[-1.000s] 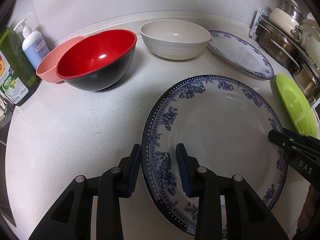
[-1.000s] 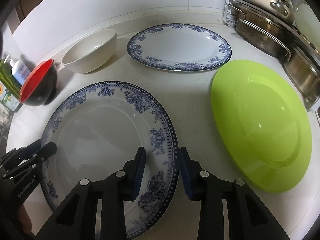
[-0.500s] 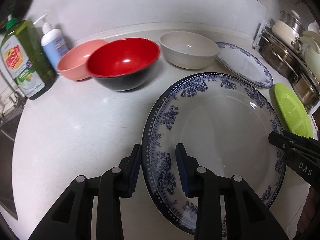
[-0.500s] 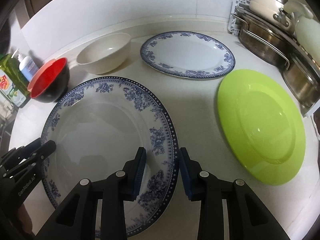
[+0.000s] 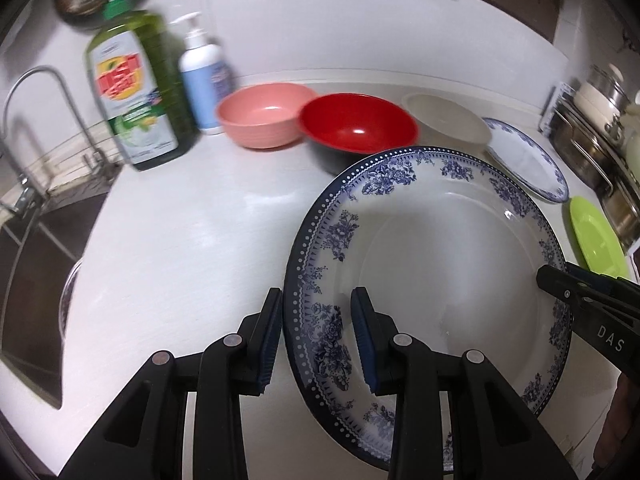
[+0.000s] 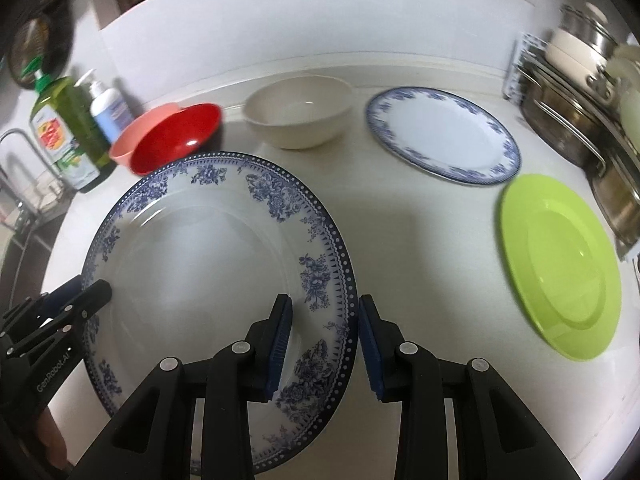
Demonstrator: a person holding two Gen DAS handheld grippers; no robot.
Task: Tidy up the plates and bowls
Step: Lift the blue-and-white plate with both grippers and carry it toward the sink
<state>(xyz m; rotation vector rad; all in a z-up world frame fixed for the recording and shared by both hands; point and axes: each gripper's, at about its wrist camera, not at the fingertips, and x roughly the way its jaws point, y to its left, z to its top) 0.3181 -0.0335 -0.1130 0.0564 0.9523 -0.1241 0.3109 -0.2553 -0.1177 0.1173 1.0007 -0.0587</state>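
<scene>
A large blue-and-white floral plate (image 5: 440, 248) hangs tilted above the white counter, carried by both grippers. My left gripper (image 5: 318, 336) is shut on its left rim, one pad under and one over the edge. My right gripper (image 6: 324, 340) is shut on the opposite rim of this plate (image 6: 200, 264). Along the back of the counter stand a pink bowl (image 5: 260, 120), a red bowl (image 5: 356, 124) and a cream bowl (image 6: 300, 112). A second blue-rimmed plate (image 6: 444, 136) and a lime green plate (image 6: 560, 264) lie flat to the right.
A green dish-soap bottle (image 5: 136, 96) and a white pump bottle (image 5: 204, 76) stand at the back left beside a sink (image 5: 32, 248) with a wire rack. A rack of metal pots (image 6: 580, 112) fills the right edge. Bare counter (image 5: 192, 240) lies left of the held plate.
Both grippers, still clamped on the big floral plate, have risen and drawn back to the left. The bowls and other plates look farther off, and the sink has come into view.
</scene>
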